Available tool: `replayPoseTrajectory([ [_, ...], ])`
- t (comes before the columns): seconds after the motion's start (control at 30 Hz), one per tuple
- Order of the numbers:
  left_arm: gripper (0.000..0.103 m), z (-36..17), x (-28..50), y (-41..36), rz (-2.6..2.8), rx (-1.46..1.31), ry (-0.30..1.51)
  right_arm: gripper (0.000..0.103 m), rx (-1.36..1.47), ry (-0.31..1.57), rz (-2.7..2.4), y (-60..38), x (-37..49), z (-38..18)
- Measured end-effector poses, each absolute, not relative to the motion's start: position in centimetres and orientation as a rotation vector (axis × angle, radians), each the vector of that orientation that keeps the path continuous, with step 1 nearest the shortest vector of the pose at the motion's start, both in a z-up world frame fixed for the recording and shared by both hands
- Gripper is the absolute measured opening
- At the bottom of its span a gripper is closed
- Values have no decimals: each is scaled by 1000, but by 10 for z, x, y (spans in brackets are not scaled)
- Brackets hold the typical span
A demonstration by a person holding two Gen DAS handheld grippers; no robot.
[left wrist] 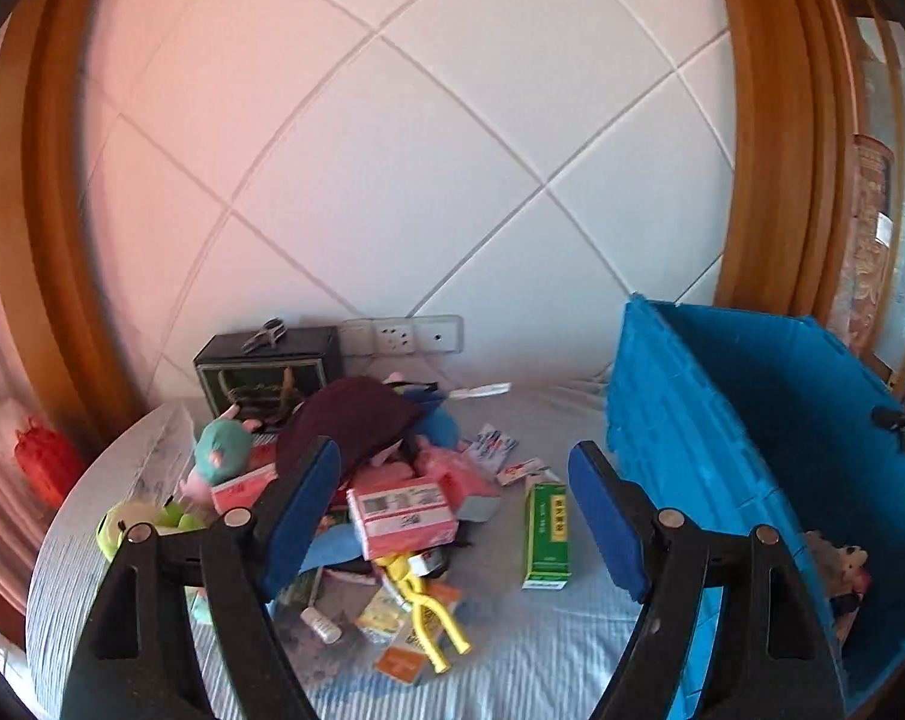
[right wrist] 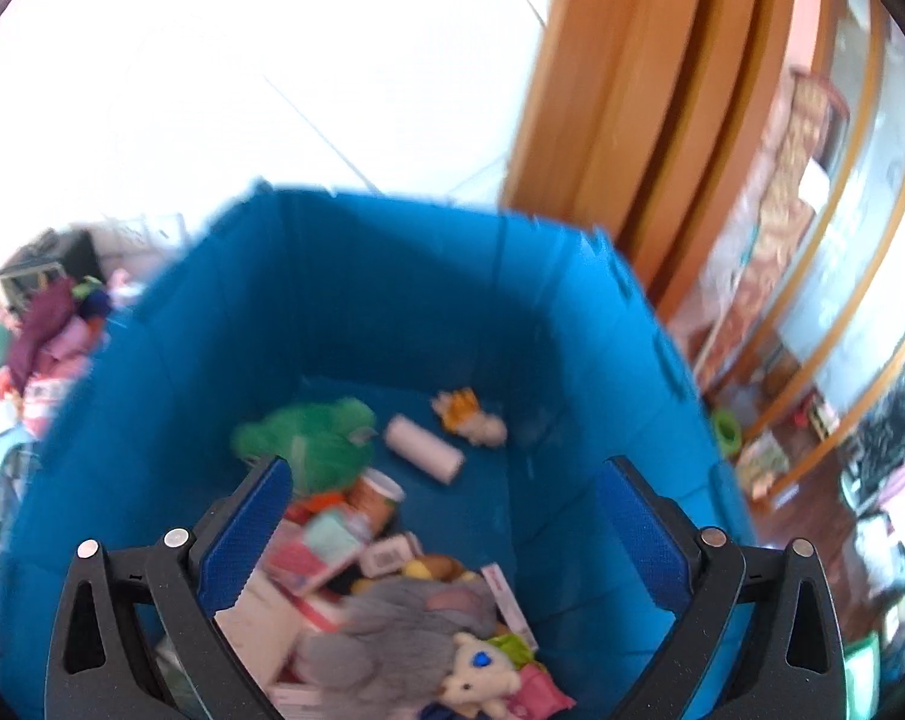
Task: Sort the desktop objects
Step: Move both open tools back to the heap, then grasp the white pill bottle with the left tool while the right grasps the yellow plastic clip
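A heap of small things lies on the striped tablecloth [left wrist: 542, 660]: a pink box [left wrist: 401, 516], a dark maroon cloth [left wrist: 356, 420], a teal plush [left wrist: 221, 450], a yellow figure [left wrist: 422, 600] and a green box [left wrist: 547, 534]. My left gripper [left wrist: 452, 522] hovers open above the heap with nothing between its blue pads. To its right stands the blue crate [left wrist: 722, 420]. In the right wrist view my right gripper [right wrist: 446, 534] is open and empty over the blue crate [right wrist: 392, 300], which holds a green plush [right wrist: 308, 438], a grey plush [right wrist: 392, 636], a white roll [right wrist: 425, 450] and boxes.
A black box [left wrist: 266, 366] with scissors on top stands against the white panelled wall [left wrist: 392, 150], beside wall sockets [left wrist: 404, 333]. Wooden door frames [left wrist: 770, 120] rise on both sides. A red thing [left wrist: 44, 462] sits left of the table edge. Cluttered floor shows right of the crate [right wrist: 812, 450].
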State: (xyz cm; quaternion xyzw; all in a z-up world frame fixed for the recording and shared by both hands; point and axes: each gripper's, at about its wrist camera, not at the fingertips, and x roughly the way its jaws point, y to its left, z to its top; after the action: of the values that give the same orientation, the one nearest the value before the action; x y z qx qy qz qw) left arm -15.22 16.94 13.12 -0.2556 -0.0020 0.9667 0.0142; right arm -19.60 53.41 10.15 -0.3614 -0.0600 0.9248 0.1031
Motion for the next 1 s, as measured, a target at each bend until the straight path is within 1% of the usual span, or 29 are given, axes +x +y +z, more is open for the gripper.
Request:
replayPoseTrajectory([
  [0.13, 78, 96, -144, 112, 3004, -895, -104, 103, -916, -180, 2829, 487, -163, 134],
  [0.27, 79, 63, -138, 72, 3020, -963, -129, 103, -756, -146, 2951, 433, -125, 158],
  [0.4, 78, 32, -139, 29, 3038, -1025, -215, 103, -619, -85, 3050, 376, -98, 163],
  [0.47, 78, 19, -139, 17, 3038, -1047, -214, 103, -569, -61, 3065, 351, -93, 159],
  [0.57, 78, -5, -141, 7, 3035, -1112, -187, 103, -542, 7, 3118, 314, -96, 146],
  [0.67, 78, -29, -147, 2, 3004, -1186, -230, 103, -579, 80, 3173, 282, -109, 124],
  [0.77, 78, -54, -154, 1, 2972, -1253, -265, 103, -666, 100, 3210, 252, -127, 95],
  [0.87, 78, -77, -167, 10, 2902, -1315, -295, 103, -803, 83, 3242, 226, -152, 57],
  [1.0, 78, -105, -187, 25, 2869, -1383, -285, 103, -1049, 142, 3241, 207, -185, 0],
])
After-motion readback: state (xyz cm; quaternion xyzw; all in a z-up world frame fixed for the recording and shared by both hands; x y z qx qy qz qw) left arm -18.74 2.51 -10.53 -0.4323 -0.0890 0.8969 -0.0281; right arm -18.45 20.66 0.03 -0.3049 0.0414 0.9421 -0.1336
